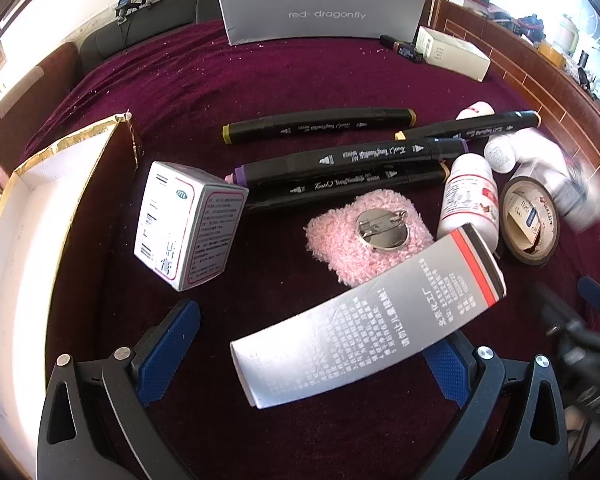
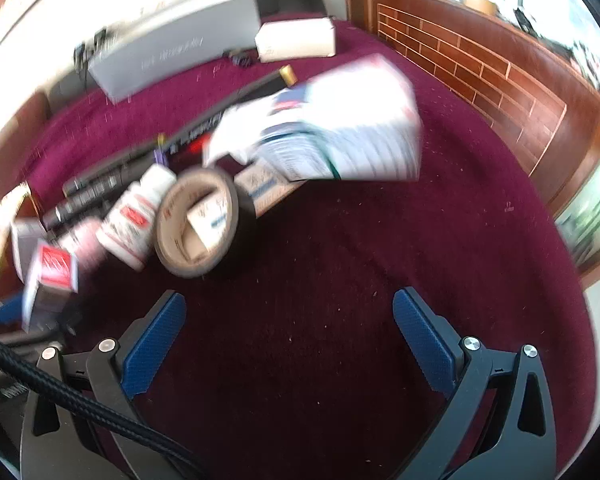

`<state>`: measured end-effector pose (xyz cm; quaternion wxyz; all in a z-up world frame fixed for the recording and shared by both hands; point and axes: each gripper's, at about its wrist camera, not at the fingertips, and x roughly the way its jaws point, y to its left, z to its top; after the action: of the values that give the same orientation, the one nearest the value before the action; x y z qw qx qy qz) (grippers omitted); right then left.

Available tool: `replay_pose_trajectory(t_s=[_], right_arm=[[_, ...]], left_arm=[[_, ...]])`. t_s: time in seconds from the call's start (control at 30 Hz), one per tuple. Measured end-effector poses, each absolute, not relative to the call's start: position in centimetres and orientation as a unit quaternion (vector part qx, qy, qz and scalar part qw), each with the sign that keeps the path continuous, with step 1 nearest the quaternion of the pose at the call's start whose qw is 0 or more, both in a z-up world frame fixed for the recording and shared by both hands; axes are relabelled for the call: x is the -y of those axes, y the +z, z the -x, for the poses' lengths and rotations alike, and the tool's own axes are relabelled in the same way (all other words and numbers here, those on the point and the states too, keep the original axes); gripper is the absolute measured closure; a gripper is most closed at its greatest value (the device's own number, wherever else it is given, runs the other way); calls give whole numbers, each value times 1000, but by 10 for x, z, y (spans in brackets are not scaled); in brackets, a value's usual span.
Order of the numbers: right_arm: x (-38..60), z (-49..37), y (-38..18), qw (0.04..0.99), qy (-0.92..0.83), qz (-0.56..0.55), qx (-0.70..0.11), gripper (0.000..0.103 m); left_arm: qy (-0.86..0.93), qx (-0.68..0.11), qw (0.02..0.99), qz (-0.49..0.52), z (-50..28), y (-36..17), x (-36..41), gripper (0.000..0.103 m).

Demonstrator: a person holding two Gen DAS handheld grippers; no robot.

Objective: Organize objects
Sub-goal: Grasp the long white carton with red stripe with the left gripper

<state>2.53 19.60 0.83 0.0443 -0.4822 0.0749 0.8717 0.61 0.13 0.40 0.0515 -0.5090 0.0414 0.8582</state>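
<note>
Between claw fingers, silver carton [image 1: 364, 316] diagonal.

A deep maroon cloth [image 1: 180, 92] with a short velvety nap covers the table, speckled with pale crumbs. Around the fluffy pink plush patch [image 1: 364, 236], everything differs in finish: a round bright metal pin back [image 1: 384, 230] is fixed on top of it, smooth black plastic markers [image 1: 340, 160] lie just behind, and a silvery grey cardboard carton [image 1: 364, 336] with a soft sheen sits in front. To its right stands a glossy white plastic bottle [image 1: 466, 204], then a tape roll [image 1: 530, 220] with a brown paper core. The left gripper's fingers [image 1: 166, 354] wear blue, finely textured pads on matt black plastic.
</note>
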Motion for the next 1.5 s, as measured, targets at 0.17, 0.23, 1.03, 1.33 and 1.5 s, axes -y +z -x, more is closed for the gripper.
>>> replay_pose_trajectory(t_s=[0.17,0.23,1.03,1.33,1.5], right_arm=[[-177,-28,5,68,870,487,-36,0],[-175,-29,4,71,869,487,-40,0],[-201,-93,76,-30,910,367,-191,4],[-228,-90,65,-17,905,366,-218,4],[-239,-87,53,-22,894,377,-241,4]], left_arm=[[869,-20,82,488,-18,7,10,3],[869,32,114,481,-33,21,27,2],[892,-194,215,348,-72,62,0,2],[841,-206,247,435,-51,24,-27,48],[820,-142,309,460,-59,37,-13,69]])
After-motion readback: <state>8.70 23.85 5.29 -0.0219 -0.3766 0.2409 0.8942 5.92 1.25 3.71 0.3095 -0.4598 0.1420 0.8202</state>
